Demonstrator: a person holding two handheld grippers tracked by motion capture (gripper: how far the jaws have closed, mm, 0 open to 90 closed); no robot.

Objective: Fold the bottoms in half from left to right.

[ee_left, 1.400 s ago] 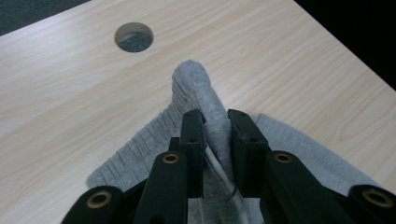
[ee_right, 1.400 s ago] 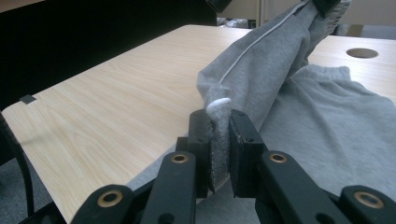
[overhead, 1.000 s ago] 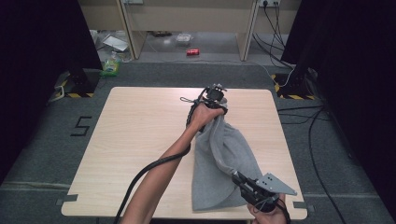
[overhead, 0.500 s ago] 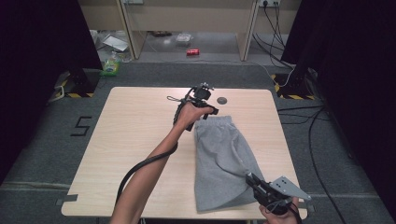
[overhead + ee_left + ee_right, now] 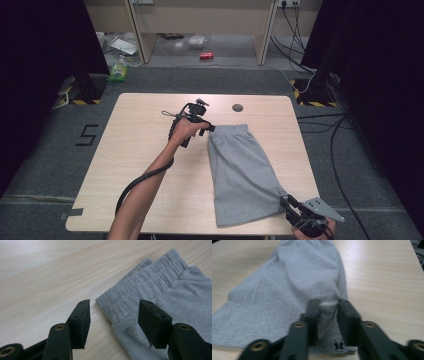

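Observation:
Grey shorts [image 5: 242, 170] lie flat on the right half of the wooden table [image 5: 140, 150], with the waistband at the far end. My left gripper [image 5: 209, 129] sits at the waistband's left corner. In the left gripper view its jaws have just been opening and stand wide. The corner of the shorts [image 5: 130, 297] lies on the table between them, untouched by my left gripper [image 5: 113, 308]. My right gripper [image 5: 286, 202] is at the near right hem. Its jaws have just been opening too, and a fold of hem [image 5: 327, 306] rests loosely in my right gripper [image 5: 328, 305].
A small round dark disc [image 5: 238, 107] sits in the table top beyond the waistband. The right gripper hangs over the table's near right corner. On the floor beyond are a red can [image 5: 206, 55], a green packet [image 5: 119, 70] and cables [image 5: 330, 125].
The shorts, held up and bunched before, now lie spread flat. My left gripper came down and leftward off the waistband and opened. The right gripper shifted toward the near right corner and loosened.

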